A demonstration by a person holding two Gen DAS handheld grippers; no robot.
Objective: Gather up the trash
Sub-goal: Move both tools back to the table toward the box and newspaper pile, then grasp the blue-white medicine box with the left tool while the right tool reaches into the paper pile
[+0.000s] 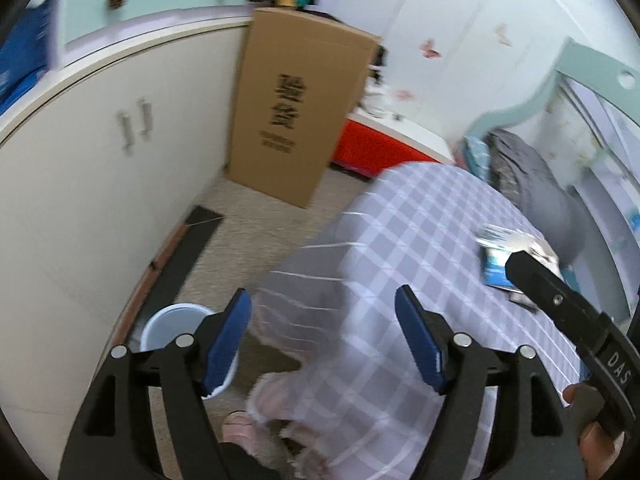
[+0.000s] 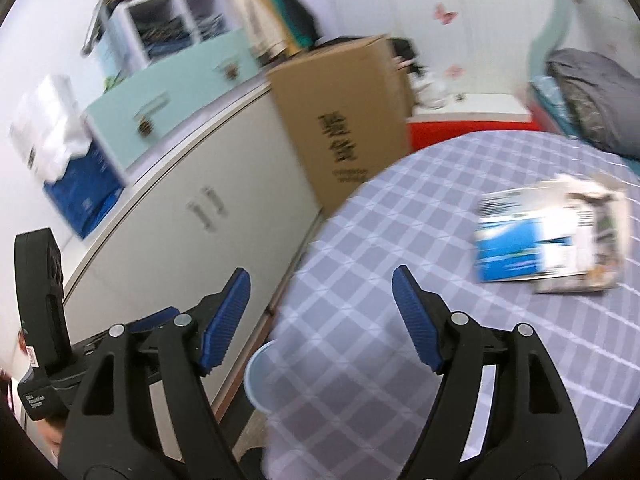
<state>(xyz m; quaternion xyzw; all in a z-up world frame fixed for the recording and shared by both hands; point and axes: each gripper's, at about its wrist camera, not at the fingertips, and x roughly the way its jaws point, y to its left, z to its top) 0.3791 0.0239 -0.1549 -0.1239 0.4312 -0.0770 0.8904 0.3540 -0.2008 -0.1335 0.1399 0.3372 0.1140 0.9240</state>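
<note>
The flattened blue-and-white carton (image 2: 532, 240) you are after lies on the checked bedspread (image 2: 400, 240), with a crumpled printed wrapper (image 2: 600, 236) touching its far side. Your right hand-held gripper (image 2: 321, 316) hangs above the bedspread near the carton, fingers spread wide, nothing between them. Your left hand-held gripper (image 1: 323, 336) is just as wide and empty, over the bed's edge. Down on the floor beside the bed stands a pale blue bin (image 1: 172, 320), near the white cabinet (image 1: 100, 168) and a tall cardboard box (image 1: 296, 108).

- Left gripper (image 1: 323, 300): black frame, ribbed blue pads, silver pivot screws.
- Right gripper (image 2: 321, 282): identical build; its body carried white "DAS" lettering.
</note>
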